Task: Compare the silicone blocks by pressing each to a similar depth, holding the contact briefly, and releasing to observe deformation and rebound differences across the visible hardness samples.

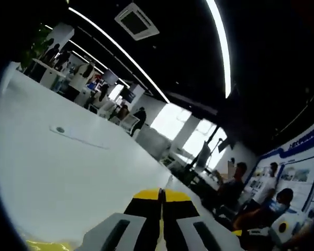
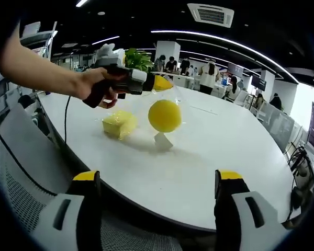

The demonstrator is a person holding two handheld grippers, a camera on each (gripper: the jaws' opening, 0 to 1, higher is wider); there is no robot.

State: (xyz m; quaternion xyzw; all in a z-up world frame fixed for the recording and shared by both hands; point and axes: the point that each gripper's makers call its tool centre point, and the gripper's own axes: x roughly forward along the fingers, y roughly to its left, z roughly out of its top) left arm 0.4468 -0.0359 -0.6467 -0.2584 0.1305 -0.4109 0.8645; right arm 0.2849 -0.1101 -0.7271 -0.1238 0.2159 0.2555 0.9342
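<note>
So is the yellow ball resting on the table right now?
No, the yellow ball hangs above the white table, carried in clear wrap beneath the left gripper.

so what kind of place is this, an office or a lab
Most likely an open-plan office or showroom. A large white round table fills the foreground, people stand among desks behind it, and ceiling air-conditioning units with long strip lights run overhead. Display boards line one wall.

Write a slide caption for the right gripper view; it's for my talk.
Left claw lifts a clear bag with a yellow ball above the white table, yellow block beside.
</note>
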